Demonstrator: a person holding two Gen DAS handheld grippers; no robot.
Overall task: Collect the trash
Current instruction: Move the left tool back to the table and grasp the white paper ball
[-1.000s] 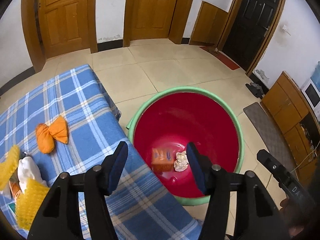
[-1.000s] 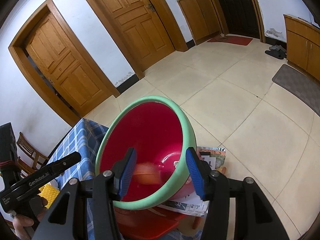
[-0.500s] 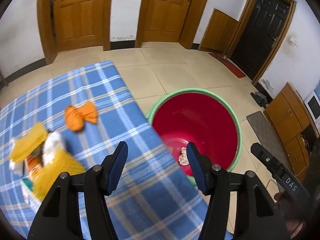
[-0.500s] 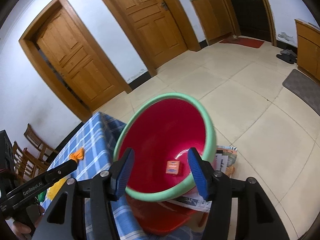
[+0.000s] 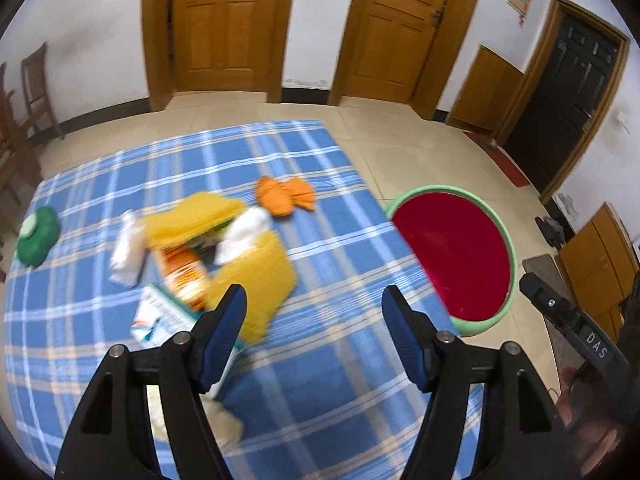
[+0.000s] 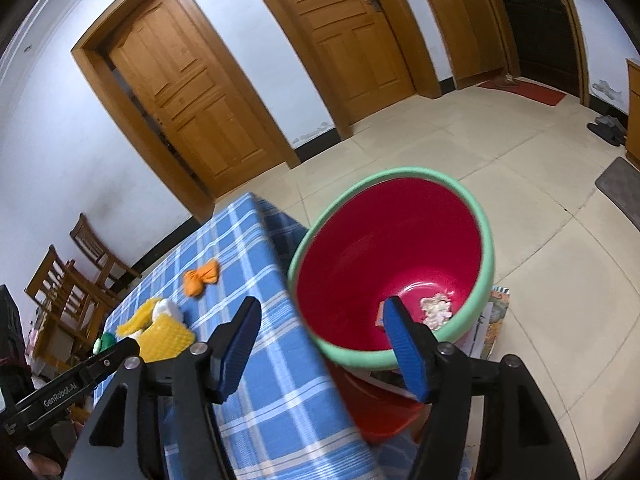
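A red basin with a green rim [image 5: 506, 240] [image 6: 486, 236] stands beside the right edge of a table with a blue checked cloth [image 5: 328, 364] [image 6: 256, 248]. A crumpled white paper [image 6: 436, 307] and part of an orange packet lie in it. On the cloth lie an orange wrapper [image 5: 285, 195] [image 6: 201, 278], yellow foam nets [image 5: 256, 276] [image 6: 164, 336], white crumpled paper [image 5: 127, 247], an orange packet [image 5: 183, 269], a white-green packet [image 5: 160, 316] and a green lid [image 5: 37, 236]. My left gripper [image 5: 314, 314] is open and empty above the cloth. My right gripper [image 6: 320, 330] is open and empty near the basin's rim.
Wooden chairs [image 6: 76, 280] stand at the far left of the table. Wooden doors [image 5: 224, 24] line the back wall, with tiled floor [image 6: 540, 208] around the basin. Printed papers [image 6: 494, 320] and a red stool lie under the basin. A wooden cabinet [image 5: 600, 264] is at the right.
My left gripper has swung left from over the basin to over the table, so the trash pile is now in front of it. My right gripper has drawn back and turned slightly left.
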